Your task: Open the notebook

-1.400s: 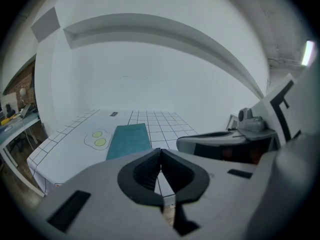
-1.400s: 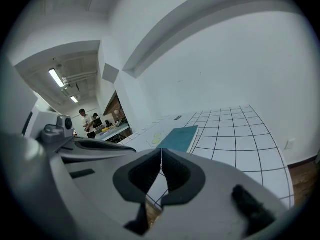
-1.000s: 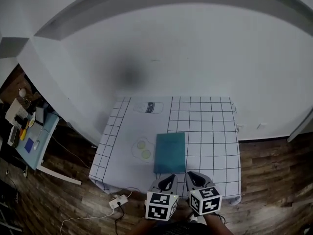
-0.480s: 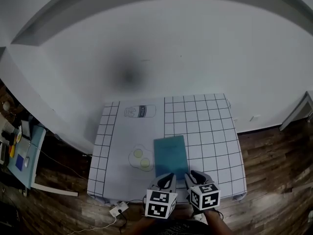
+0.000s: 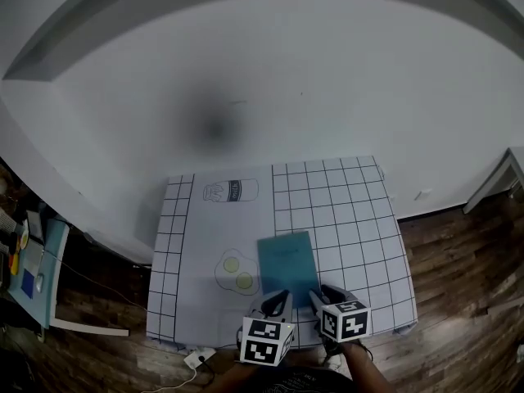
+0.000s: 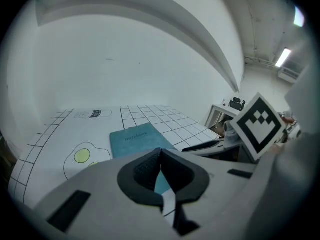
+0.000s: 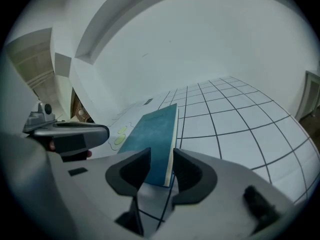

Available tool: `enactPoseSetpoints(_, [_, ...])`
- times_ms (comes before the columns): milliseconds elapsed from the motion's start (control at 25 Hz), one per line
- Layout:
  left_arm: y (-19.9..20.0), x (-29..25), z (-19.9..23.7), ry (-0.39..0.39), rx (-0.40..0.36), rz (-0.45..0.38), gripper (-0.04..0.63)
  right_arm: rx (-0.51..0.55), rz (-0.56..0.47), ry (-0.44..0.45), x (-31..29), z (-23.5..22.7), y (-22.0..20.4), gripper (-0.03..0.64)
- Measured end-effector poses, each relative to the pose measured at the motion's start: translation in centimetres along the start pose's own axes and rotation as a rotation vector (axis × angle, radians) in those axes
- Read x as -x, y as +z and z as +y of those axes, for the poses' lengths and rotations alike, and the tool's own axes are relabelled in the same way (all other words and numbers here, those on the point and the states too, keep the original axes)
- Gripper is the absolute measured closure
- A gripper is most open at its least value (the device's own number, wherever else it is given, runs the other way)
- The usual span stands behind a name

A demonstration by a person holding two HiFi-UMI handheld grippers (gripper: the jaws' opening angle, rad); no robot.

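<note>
Nearest, at the bottom centre of the head view, the left gripper (image 5: 280,298) has its jaws pressed together, empty. Beside it, the right gripper (image 7: 161,160) has just been opening. Its jaws stand apart with the near corner of the closed teal notebook (image 5: 286,260) between them, pads not pressing. Farther up the gridded mat (image 5: 352,211): 2 printed eggs (image 5: 232,272), then a jar drawing (image 5: 232,191).
</note>
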State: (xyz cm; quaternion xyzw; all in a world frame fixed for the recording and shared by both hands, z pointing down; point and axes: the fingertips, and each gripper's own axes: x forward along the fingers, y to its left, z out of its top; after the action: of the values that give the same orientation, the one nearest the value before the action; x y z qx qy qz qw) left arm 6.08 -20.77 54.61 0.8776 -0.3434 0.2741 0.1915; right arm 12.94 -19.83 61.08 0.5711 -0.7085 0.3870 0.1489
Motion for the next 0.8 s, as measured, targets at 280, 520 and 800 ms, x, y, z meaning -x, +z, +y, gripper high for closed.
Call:
enactPoseSetpoints(280, [0.0, 0.0, 0.8, -0.013, 0.000, 0.009, 0.583, -0.053, 0.061, 0.013, -1.2, 0.1, -0.6, 0.471])
enactPoseSetpoints(520, [-0.3, 0.1, 1.6, -0.018, 0.013, 0.014, 0.583, -0.065, 0.084, 0.002, -1.3, -0.2, -0.4, 0.482])
enactPoseSetpoints(800, [-0.3, 0.5, 2.2, -0.032, 0.017, 0.007, 0.583, -0.071, 0.061, -0.044, -0.9, -0.7, 0.0, 0.554])
